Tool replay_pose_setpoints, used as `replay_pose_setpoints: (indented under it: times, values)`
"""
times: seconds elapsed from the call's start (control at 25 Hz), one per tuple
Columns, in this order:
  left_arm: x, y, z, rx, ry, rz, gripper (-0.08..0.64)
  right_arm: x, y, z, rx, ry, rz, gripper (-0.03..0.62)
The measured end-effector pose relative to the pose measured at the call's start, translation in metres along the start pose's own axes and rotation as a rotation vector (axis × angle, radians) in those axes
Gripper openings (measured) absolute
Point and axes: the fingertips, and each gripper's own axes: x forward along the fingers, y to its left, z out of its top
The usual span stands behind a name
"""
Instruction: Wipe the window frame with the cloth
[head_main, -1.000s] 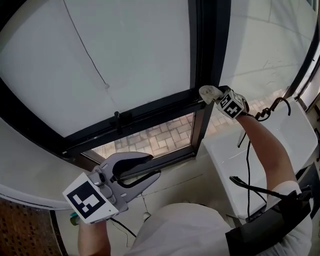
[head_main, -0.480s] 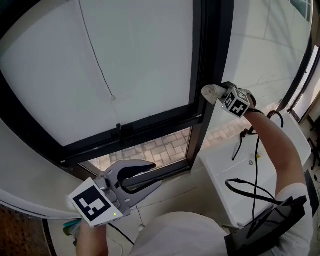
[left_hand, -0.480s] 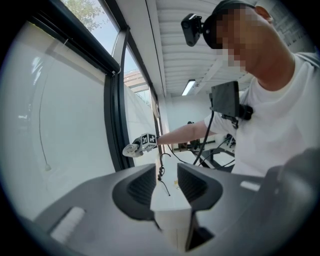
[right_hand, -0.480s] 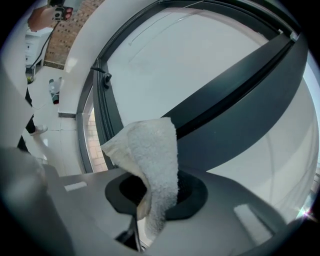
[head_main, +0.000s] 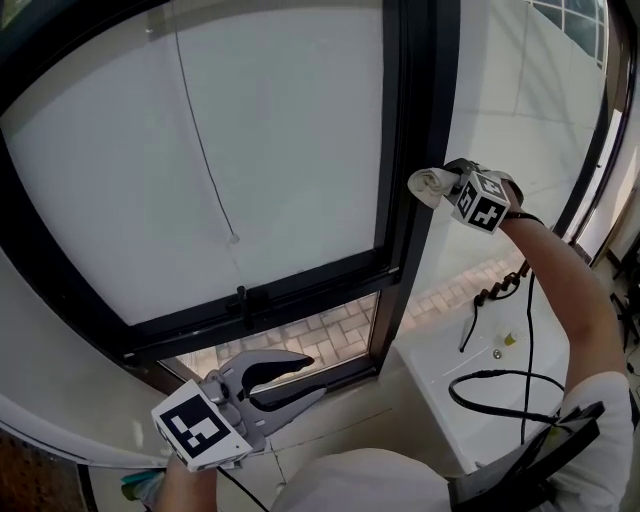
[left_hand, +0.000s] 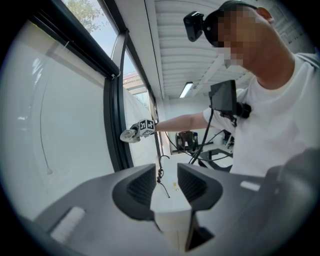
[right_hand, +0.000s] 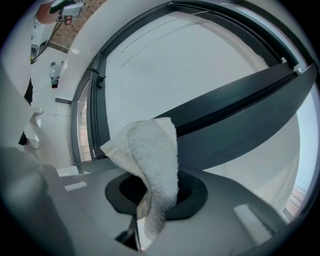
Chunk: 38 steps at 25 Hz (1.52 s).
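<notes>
Cloth (right_hand: 152, 165), a white terry one, is clamped in my right gripper (head_main: 446, 186): its jaws are closed on the lower folds, and the rest stands up in a loose hump past the tips. In the head view the cloth (head_main: 430, 184) sits high on the right edge of the black vertical post of the window frame (head_main: 420, 120). It looks to be right against the post, though I cannot confirm contact. The right gripper view shows the same dark frame bar (right_hand: 240, 115) running just behind the cloth.

My left gripper (head_main: 313, 377) is held low, in front of the frame's bottom rail (head_main: 290, 290) and apart from it. Its jaws are spread and grip nothing; through the gap I see only the white ledge (left_hand: 167, 195) beyond.

A thin cord (head_main: 205, 150) hangs in front of the white pane, ending in a small bead. Brick paving (head_main: 320, 325) shows through the clear strip below the rail. A black cable (head_main: 500, 378) loops across the white ledge at right.
</notes>
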Motion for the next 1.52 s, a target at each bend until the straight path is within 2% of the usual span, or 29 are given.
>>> replay_pose_setpoints:
  times: [0.6,0.8,1.12,1.32,1.52]
  values:
    - [0.0,0.002,0.002,0.014,-0.014,-0.006,0.152,-0.063,-0.131,0.051,-0.185,0.041,-0.124,0.074]
    - [-0.001,0.006,0.001,0.008,-0.055,0.006,0.152,-0.09,-0.186,0.07,-0.204,0.057,-0.183,0.074]
    - [-0.014,0.015,-0.003,0.01,-0.052,0.04,0.152,-0.13,-0.268,0.094,-0.227,0.088,-0.285,0.074]
    - [-0.019,0.02,-0.004,0.008,-0.049,0.051,0.152,-0.159,-0.321,0.113,-0.199,0.096,-0.382,0.074]
    - [-0.025,0.023,-0.008,-0.003,-0.012,0.061,0.152,-0.175,-0.353,0.13,-0.202,0.113,-0.438,0.072]
